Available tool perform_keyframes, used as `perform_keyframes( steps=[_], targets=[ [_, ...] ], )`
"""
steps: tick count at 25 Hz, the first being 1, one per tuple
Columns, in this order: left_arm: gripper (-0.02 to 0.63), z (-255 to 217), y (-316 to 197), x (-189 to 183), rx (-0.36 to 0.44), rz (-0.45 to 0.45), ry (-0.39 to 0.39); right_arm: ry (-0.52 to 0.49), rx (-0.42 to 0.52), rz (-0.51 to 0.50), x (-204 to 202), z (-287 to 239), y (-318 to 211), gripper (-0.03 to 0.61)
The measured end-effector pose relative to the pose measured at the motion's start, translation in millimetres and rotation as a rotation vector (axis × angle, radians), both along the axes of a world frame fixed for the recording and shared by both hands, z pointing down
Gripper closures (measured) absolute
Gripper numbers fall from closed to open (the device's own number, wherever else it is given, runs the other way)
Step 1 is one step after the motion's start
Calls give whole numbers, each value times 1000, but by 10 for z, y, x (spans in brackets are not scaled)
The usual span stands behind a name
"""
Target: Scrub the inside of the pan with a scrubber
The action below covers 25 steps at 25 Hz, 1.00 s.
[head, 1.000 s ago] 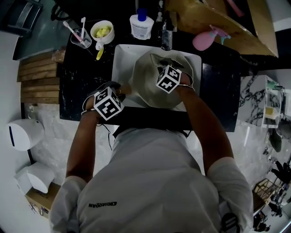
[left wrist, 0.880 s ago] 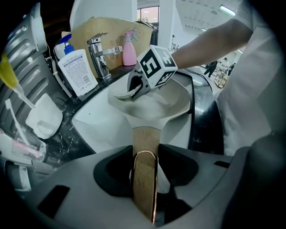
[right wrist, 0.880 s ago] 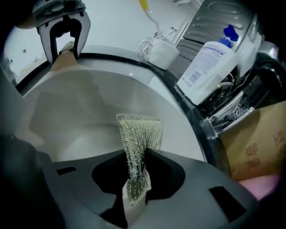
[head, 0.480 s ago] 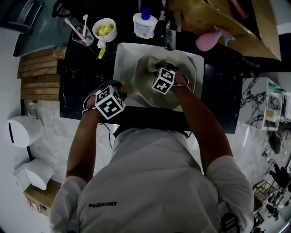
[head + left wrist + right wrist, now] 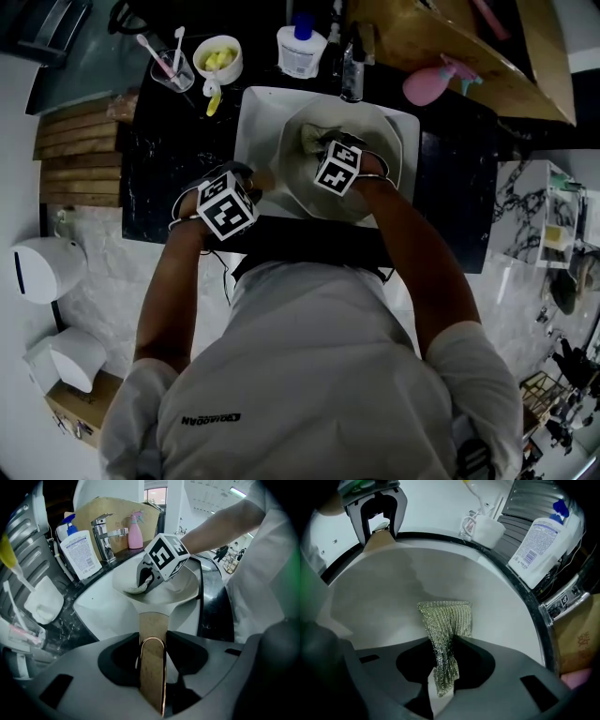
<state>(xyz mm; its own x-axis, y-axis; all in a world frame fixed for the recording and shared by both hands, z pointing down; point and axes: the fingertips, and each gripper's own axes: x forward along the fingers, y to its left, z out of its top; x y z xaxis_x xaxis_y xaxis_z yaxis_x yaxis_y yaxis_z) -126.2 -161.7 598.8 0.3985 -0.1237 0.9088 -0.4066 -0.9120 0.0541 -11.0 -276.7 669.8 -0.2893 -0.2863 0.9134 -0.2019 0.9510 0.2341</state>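
Gripping the pan's brown handle (image 5: 152, 667) closest to the person, the left tool (image 5: 249, 182) has its jaws clamped on it at the sink's left rim, and it has kept its place over the last second. Just beyond, the cream pan (image 5: 382, 141) sits in the white sink (image 5: 251, 117). The right tool (image 5: 325, 148) reaches down into the pan, jaws pinched on a mesh scrubber (image 5: 443, 620) whose free end lies spread against the pan's inner surface. Compared with a second ago, this tool has sunk lower into the pan and drifted slightly toward the handle side, carrying the scrubber with it. Farther back on the dark worktop (image 5: 169, 141) stand a faucet (image 5: 352, 75), a white soap bottle (image 5: 301, 52), a pink spray bottle (image 5: 427, 84) to the right and a bowl (image 5: 217, 58) of yellow pieces to the left.
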Motion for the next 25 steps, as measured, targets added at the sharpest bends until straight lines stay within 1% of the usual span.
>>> perform_keyframes(
  steps=[2, 3, 6, 9, 18, 21, 25],
  targets=[
    [423, 12, 33, 9, -45, -20, 48, 2, -6, -16, -22, -6, 68, 469],
    [426, 11, 48, 11, -54, -25, 59, 5, -10, -27, -34, -8, 108, 469],
    [426, 19, 66, 0, -29, -20, 51, 24, -21, -69, -72, -8, 242, 469],
    [426, 21, 68, -6, -39, -23, 53, 40, -28, -107, -103, -4, 368, 469],
    [426, 19, 69, 6, -48, -22, 57, 36, -76, -150, -114, -15, 689, 469],
    [426, 25, 67, 6, -45, -21, 58, 26, -109, -160, -109, -23, 796, 469],
    [426, 31, 69, 3, -38, -19, 54, 36, -176, -184, -85, -36, 965, 469]
  ],
)
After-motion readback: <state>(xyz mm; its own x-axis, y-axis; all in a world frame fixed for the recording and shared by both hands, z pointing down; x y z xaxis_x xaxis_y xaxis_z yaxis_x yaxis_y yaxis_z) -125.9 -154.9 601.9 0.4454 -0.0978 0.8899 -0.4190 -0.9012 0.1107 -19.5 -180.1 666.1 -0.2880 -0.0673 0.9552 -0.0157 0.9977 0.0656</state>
